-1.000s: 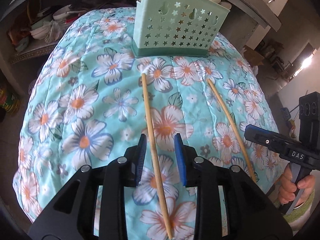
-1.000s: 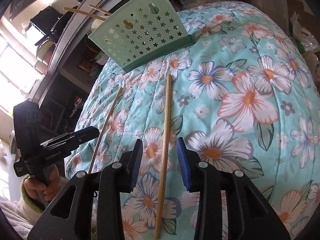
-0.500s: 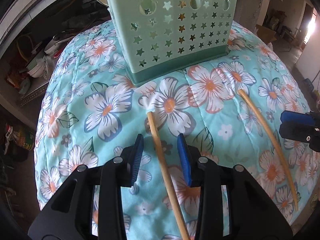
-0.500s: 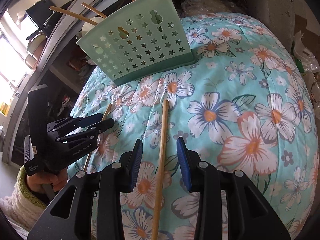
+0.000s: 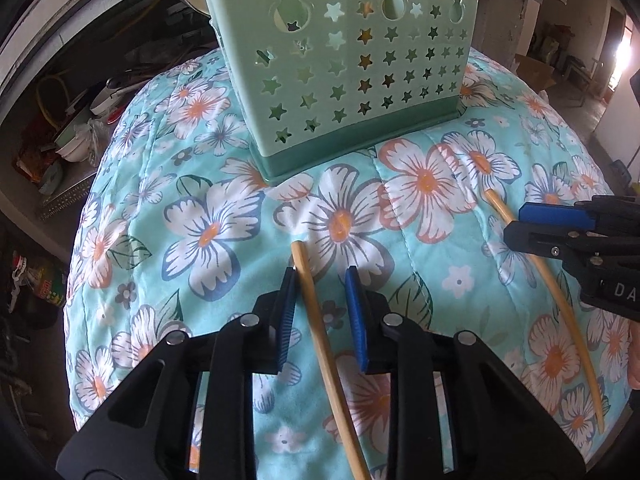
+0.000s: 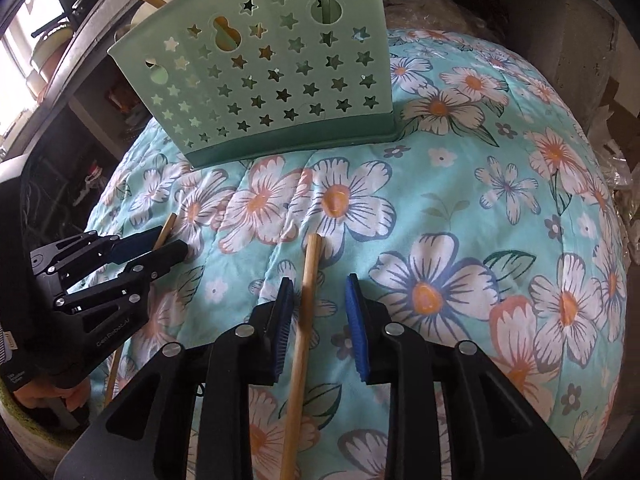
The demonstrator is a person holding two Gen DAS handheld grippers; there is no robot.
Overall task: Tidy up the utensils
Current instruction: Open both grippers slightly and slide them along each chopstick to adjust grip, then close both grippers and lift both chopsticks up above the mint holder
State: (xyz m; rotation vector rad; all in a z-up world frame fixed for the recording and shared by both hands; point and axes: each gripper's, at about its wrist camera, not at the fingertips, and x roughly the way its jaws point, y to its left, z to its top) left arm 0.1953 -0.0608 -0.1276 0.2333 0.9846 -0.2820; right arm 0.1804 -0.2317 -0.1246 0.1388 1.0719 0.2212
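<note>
I'm closing my L tongs (image 5: 320, 276) round a chopstick (image 5: 320, 332) lying on the quilt (image 5: 192, 240); pads aren't touching it yet. My R tongs (image 6: 318, 280) are closing on the 2nd stick (image 6: 306, 300), w/ a gap both sides. Beyond, the holder (image 5: 352, 60) is standing upright on the quilt.

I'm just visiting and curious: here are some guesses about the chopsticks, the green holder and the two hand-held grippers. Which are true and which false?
1. Two chopsticks lie on the flowered cloth. True: one sits between the left hand-held gripper's jaws, the other between the right hand-held gripper's jaws.
2. The green holder has tipped over. False: it stands upright.
3. The holder has star-shaped holes. True.
4. Both chopsticks are lifted. False: both rest on the cloth, with the jaws closing around them.
</note>
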